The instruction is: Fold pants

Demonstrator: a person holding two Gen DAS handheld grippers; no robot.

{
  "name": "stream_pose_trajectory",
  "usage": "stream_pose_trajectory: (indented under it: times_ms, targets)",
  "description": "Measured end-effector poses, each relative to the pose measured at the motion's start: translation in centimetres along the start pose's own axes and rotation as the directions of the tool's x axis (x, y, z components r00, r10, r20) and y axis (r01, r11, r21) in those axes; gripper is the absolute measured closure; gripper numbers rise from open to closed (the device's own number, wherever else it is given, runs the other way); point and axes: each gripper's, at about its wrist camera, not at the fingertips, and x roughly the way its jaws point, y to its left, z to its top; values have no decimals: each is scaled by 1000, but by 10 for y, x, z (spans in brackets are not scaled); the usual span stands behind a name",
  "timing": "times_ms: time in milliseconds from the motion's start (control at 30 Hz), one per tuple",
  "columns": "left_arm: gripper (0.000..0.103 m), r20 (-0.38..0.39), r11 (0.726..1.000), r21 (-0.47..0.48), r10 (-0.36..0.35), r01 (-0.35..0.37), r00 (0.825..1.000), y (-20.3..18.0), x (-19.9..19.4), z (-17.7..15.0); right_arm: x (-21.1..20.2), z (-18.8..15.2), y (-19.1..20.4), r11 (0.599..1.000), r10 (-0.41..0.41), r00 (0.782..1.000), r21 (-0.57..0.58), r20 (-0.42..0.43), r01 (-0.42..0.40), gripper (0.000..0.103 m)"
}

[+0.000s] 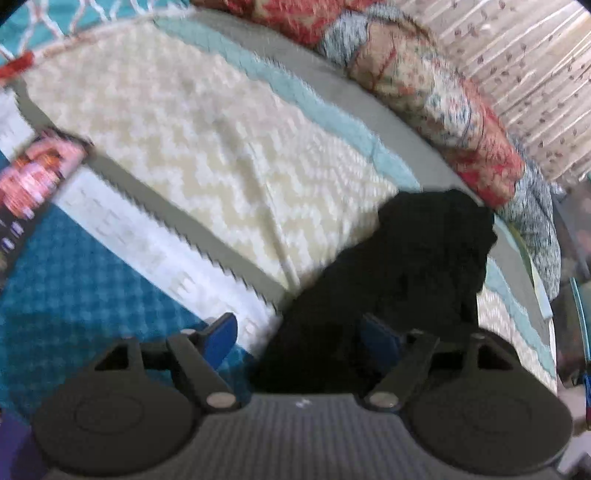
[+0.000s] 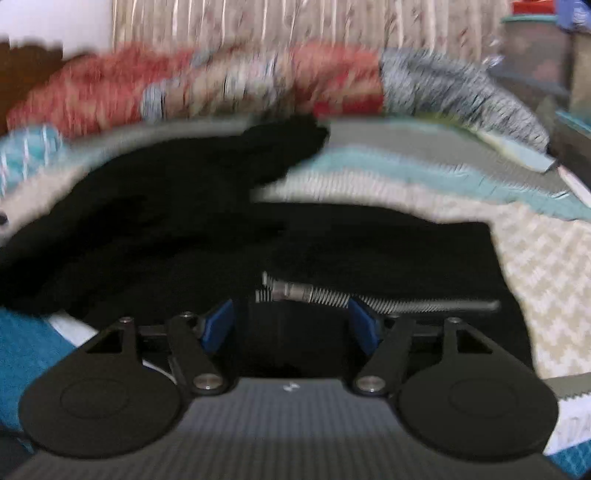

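The black pants (image 1: 406, 266) lie on a cream zigzag bedspread (image 1: 207, 147). In the left wrist view they run from between the blue fingers up to the right. My left gripper (image 1: 299, 332) is open, with the cloth lying between its blue pads (image 1: 221, 334). In the right wrist view the pants (image 2: 184, 229) spread wide across the bed, with a striped waistband strip (image 2: 369, 295) just ahead. My right gripper (image 2: 291, 325) is open over the waistband edge, pads (image 2: 364, 326) apart. Both views are blurred.
A red and blue patterned quilt (image 1: 443, 92) is heaped along the bed's far side, also in the right wrist view (image 2: 258, 77). A teal blanket (image 1: 74, 288) lies at the near left. A pink packet (image 1: 33, 173) sits at the left edge. Curtains (image 2: 295, 26) hang behind.
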Motion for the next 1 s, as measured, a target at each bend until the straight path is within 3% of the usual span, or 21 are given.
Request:
stream_pose_trajectory:
  times_ms: [67, 133, 200, 267, 333, 433, 500, 533, 567, 633, 700, 733, 767, 800, 867, 967, 1000]
  targets:
    - [27, -43, 999, -14, -32, 31, 999, -3, 11, -8, 5, 3, -11, 1000, -4, 1000, 12, -30, 4, 73]
    - [27, -56, 999, -5, -33, 33, 998, -7, 20, -14, -15, 15, -31, 997, 10, 1000, 72, 28, -12, 73]
    - [25, -56, 1000, 2, -31, 31, 998, -8, 19, -18, -42, 28, -52, 989, -83, 989, 128, 123, 67, 73]
    - [25, -54, 999, -16, -44, 43, 998, -5, 17, -17, -61, 44, -91, 960, -201, 960, 235, 193, 154, 74]
    - [25, -47, 998, -31, -51, 50, 998, -1, 13, -15, -80, 55, -141, 888, -391, 892, 349, 226, 301, 73]
    - [24, -33, 999, -24, -35, 34, 999, 1, 6, -17, -91, 57, -206, 712, -659, 734, 450, 164, 539, 69]
    - [21, -24, 999, -23, -25, 25, 999, 4, 0, -20, -88, 48, -236, 566, -782, 623, 463, 40, 682, 50]
    - [16, -23, 999, -27, -24, 23, 999, 6, -2, -22, -92, 36, -244, 508, -804, 594, 496, -20, 704, 42]
    - [13, -24, 999, -33, -25, 25, 999, 7, -3, -23, -100, 23, -245, 503, -791, 612, 552, -18, 665, 42]
    - [12, -41, 998, -49, -35, 33, 999, 10, -3, -26, -108, 6, -229, 587, -690, 721, 633, 65, 505, 42]
    - [12, -75, 996, -76, -56, 50, 996, 12, 3, -26, -100, 0, -196, 722, -522, 840, 600, 147, 344, 42]
    - [11, -90, 994, -91, -68, 59, 994, 13, 7, -25, -88, -1, -172, 812, -386, 904, 533, 185, 238, 42]
    - [10, -99, 992, -104, -81, 71, 992, 12, 11, -24, -73, 4, -151, 879, -269, 943, 451, 197, 156, 42]
    - [8, -105, 989, -116, -102, 90, 989, 12, 15, -22, -55, 9, -121, 939, -149, 970, 335, 193, 77, 43]
    - [6, -115, 982, -149, -131, 113, 985, 11, 23, -16, -24, 16, -69, 992, 16, 987, 120, 158, -36, 42]
    - [6, -111, 969, -206, -160, 134, 981, 12, 33, -9, 11, 22, 6, 971, 172, 981, -184, 92, -153, 38]
    - [19, -111, 965, -224, -168, 141, 979, 13, 36, -6, 21, 24, 16, 947, 204, 977, -265, 65, -180, 33]
